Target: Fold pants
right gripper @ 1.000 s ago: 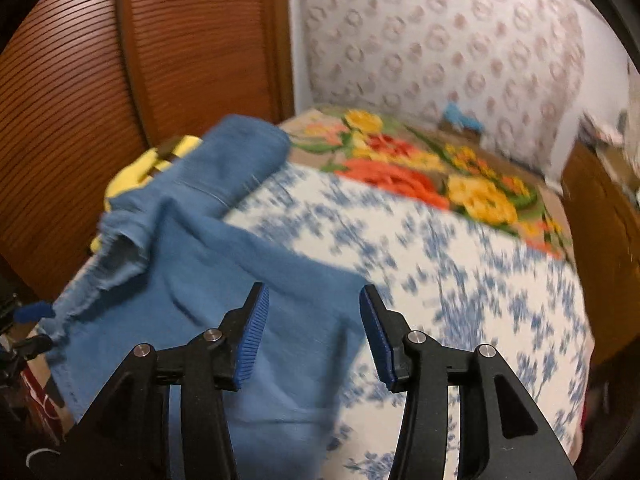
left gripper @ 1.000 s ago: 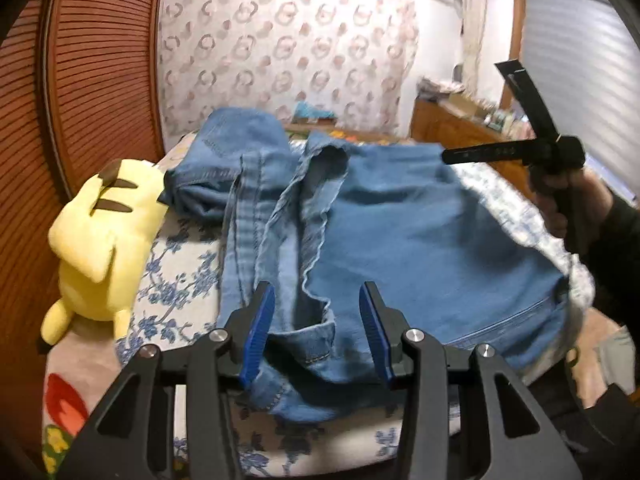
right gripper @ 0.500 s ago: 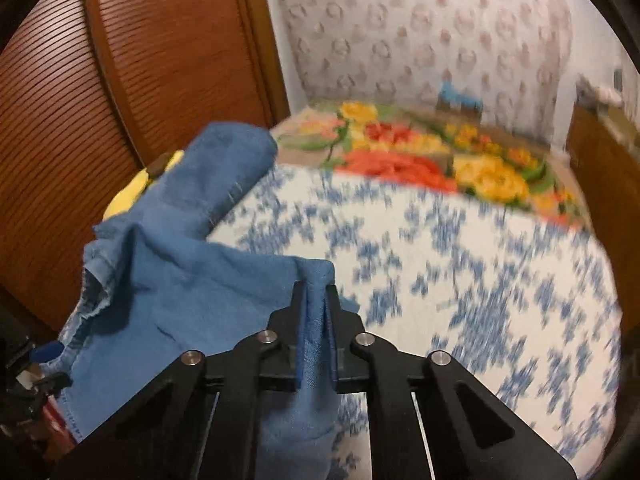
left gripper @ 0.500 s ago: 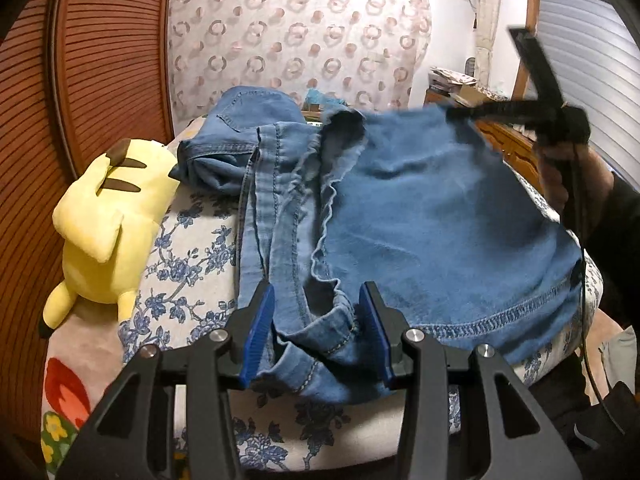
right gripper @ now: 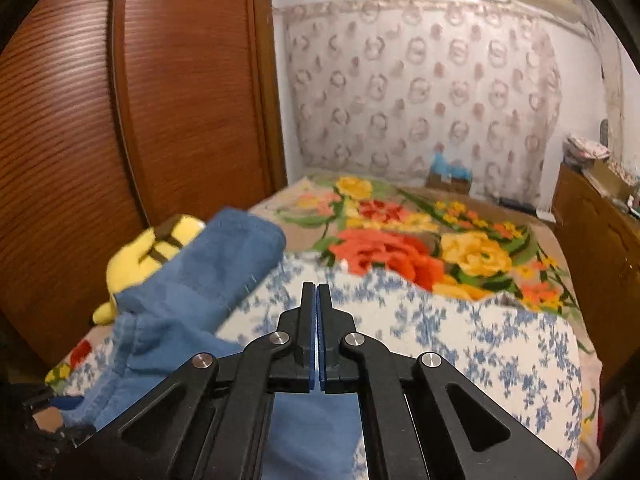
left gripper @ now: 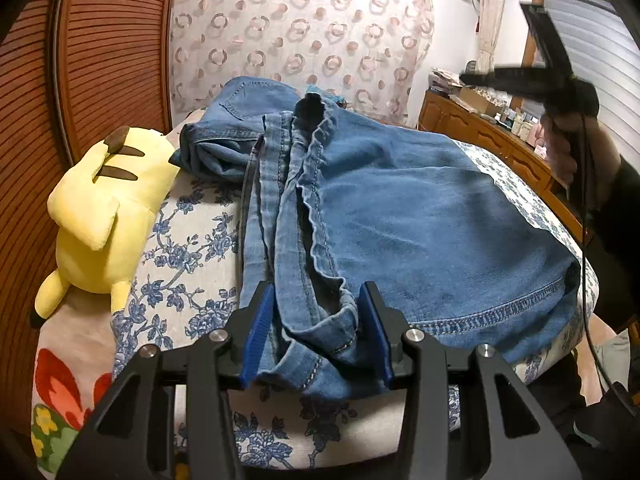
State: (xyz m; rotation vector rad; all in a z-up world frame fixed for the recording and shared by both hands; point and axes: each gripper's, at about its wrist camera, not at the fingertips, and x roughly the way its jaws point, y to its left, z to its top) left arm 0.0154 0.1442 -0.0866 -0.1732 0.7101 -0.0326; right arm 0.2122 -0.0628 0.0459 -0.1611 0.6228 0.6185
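Note:
Blue denim pants [left gripper: 420, 220] lie spread over the bed, one end folded into a bundle at the far side near the wall. My left gripper [left gripper: 316, 336] sits at the near edge, and a bunched seam of the pants fills the gap between its blue pads. My right gripper [right gripper: 317, 292] is shut, pad against pad, and no cloth shows at its tips. In the left wrist view the right gripper [left gripper: 464, 79] hovers above the far right part of the pants, apart from the cloth, held by a hand [left gripper: 564, 148]. The pants [right gripper: 192, 280] lie below and to its left.
A yellow plush toy [left gripper: 104, 208] lies on the left of the bed beside the brown slatted door [left gripper: 100, 60]. The white sheet with blue flowers [right gripper: 480, 340] covers the near bed, with a bright floral blanket [right gripper: 420, 240] beyond. A wooden dresser [left gripper: 500, 148] stands at the right.
My right gripper went from open to shut on an edge of the denim and rose. Now the cloth is out of its tips and lies lower. The left gripper kept its place.

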